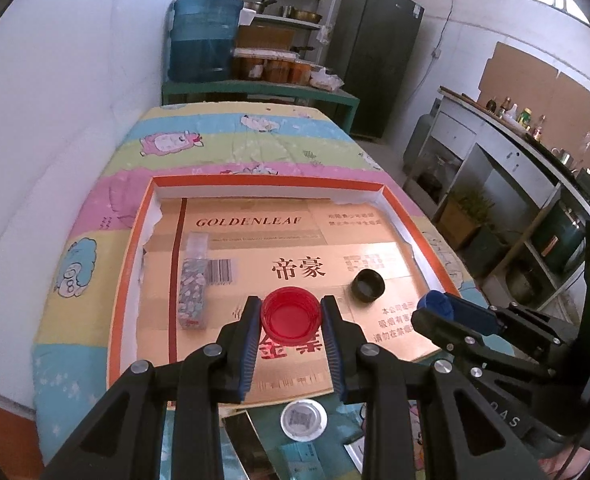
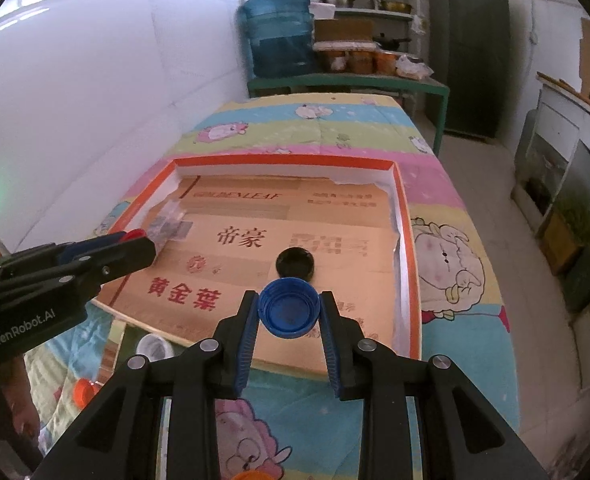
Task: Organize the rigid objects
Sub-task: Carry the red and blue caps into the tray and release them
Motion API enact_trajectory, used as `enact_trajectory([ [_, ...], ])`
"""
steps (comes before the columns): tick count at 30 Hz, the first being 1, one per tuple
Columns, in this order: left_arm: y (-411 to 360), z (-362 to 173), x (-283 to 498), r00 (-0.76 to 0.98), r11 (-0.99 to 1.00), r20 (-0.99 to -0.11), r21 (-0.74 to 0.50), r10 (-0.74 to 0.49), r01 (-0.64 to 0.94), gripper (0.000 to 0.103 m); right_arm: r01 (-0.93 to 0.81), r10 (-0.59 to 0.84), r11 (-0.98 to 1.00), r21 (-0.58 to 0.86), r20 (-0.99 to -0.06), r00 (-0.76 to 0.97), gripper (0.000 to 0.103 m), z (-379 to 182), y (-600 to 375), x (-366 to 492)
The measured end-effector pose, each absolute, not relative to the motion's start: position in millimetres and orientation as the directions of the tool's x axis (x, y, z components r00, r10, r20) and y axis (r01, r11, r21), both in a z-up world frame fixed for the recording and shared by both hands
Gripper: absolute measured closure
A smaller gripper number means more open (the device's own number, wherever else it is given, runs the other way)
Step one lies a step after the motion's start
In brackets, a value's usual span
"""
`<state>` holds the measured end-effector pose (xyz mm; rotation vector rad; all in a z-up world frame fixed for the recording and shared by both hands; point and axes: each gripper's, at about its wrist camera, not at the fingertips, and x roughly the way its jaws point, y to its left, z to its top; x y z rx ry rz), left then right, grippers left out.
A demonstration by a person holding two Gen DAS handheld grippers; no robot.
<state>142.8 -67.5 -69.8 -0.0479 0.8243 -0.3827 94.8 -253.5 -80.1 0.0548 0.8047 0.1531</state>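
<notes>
My left gripper [image 1: 291, 310] is shut on a red bottle cap [image 1: 291, 318] and holds it over the near part of an orange-rimmed shallow box [image 1: 127, 264] lined with gold cardboard. My right gripper [image 2: 289, 306] is shut on a blue bottle cap [image 2: 289, 310] over the box's near right part; it shows at the right in the left wrist view [image 1: 435, 306]. A black cap [image 1: 367, 286] lies in the box, just beyond the blue cap [image 2: 295, 262]. A clear patterned rectangular case [image 1: 193, 280] lies in the box's left part.
A white cap [image 1: 303, 420] and an orange cap [image 2: 85, 390] lie on the cartoon-print cloth [image 2: 447, 280] in front of the box, with cardboard pieces. A wall runs along the left. A water jug [image 1: 205, 36] and shelves stand beyond the table; counters at right.
</notes>
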Motion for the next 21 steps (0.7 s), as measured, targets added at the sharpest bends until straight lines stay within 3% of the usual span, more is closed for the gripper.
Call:
enact_trajectory([
  [21, -77.8, -100.6, 174.0, 0.567, 0.941, -0.761, -0.175, -0.315, 0.289, 0.073, -0.091, 0.147, 0.989, 0.115, -0.762, 0.63, 0.072, -107.3, -266.4, 128.8],
])
